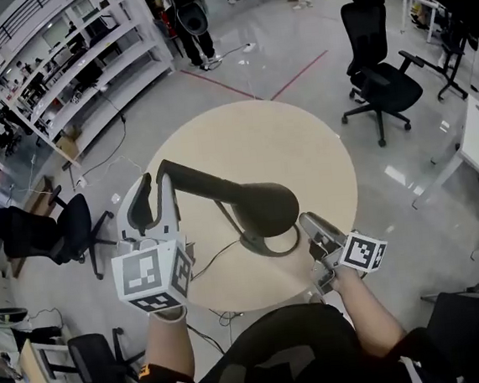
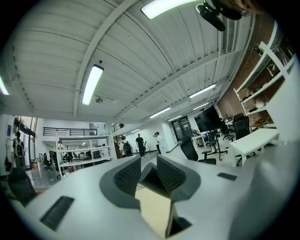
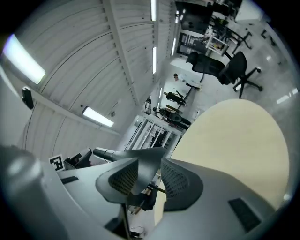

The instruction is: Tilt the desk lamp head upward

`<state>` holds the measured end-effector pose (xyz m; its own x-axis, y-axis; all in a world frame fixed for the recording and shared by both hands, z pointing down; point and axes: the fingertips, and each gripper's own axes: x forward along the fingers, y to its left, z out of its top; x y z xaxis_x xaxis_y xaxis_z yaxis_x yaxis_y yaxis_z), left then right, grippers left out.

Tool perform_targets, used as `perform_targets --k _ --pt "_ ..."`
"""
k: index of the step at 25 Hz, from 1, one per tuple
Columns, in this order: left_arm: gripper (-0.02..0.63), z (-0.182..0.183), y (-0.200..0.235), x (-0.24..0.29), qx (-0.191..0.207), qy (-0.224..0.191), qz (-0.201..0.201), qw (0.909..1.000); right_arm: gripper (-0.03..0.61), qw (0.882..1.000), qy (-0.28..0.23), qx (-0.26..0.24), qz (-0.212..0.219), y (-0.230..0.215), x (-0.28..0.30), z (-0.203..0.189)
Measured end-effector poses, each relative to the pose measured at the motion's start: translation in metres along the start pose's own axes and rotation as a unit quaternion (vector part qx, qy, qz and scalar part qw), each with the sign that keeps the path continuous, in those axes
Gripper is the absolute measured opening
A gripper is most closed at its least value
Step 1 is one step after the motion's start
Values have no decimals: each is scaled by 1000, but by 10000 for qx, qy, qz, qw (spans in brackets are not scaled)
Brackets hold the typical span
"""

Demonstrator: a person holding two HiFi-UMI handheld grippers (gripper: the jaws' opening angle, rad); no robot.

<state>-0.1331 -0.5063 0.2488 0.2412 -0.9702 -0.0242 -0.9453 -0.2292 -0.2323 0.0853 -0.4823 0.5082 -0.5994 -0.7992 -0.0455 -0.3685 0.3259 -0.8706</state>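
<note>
Black lamp (image 1: 222, 188) on the round table (image 1: 285, 140), toward the near edge. Its head (image 1: 265, 207) drooped low over the ring base (image 1: 289, 246), arm (image 1: 198, 180) rising to an elbow at the left. At the head's right rim, the right gripper (image 1: 306, 220). In its own view, fingers (image 3: 123, 180) apart with a wedge of the head (image 3: 144, 168) between them, and no firm clamp to be seen. Beside the elbow, the left gripper (image 1: 150, 192), fingers (image 2: 129, 176) slightly parted on nothing, only room and a strip of table behind the gap.

Probable risks from here:
- Closing on so little rim, lifting, and slipping off the smooth shell.
- Lifting with no hold on arm or base, so tipping or dragging the whole lamp toward the near edge instead of turning the head joint.
- Pushing outward rather than up, and swinging the arm into the left gripper.
- Snagging the cable (image 1: 220, 251) trailing off the front.
</note>
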Motion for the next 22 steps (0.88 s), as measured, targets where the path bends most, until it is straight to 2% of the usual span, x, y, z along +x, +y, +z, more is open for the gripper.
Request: perform_targets --k 3,6,10,15,22 --pt "140 0 -3 17 65 110 113 9999 132 9980 26 605 164 -16 4 4" --pt "147 0 -5 28 144 175 89 9997 132 9906 -19 1172 701 -7 13 3" --pt "146 -3 -7 42 198 250 -40 9995 132 9818 5 1570 1068 -9 29 -1" --pt "146 -9 -5 49 190 302 -134 9993 132 9762 -19 1686 1366 -1 33 -1" --pt "132 -11 5 39 18 312 -210 9993 130 9795 -187 1503 1329 19 16 14"
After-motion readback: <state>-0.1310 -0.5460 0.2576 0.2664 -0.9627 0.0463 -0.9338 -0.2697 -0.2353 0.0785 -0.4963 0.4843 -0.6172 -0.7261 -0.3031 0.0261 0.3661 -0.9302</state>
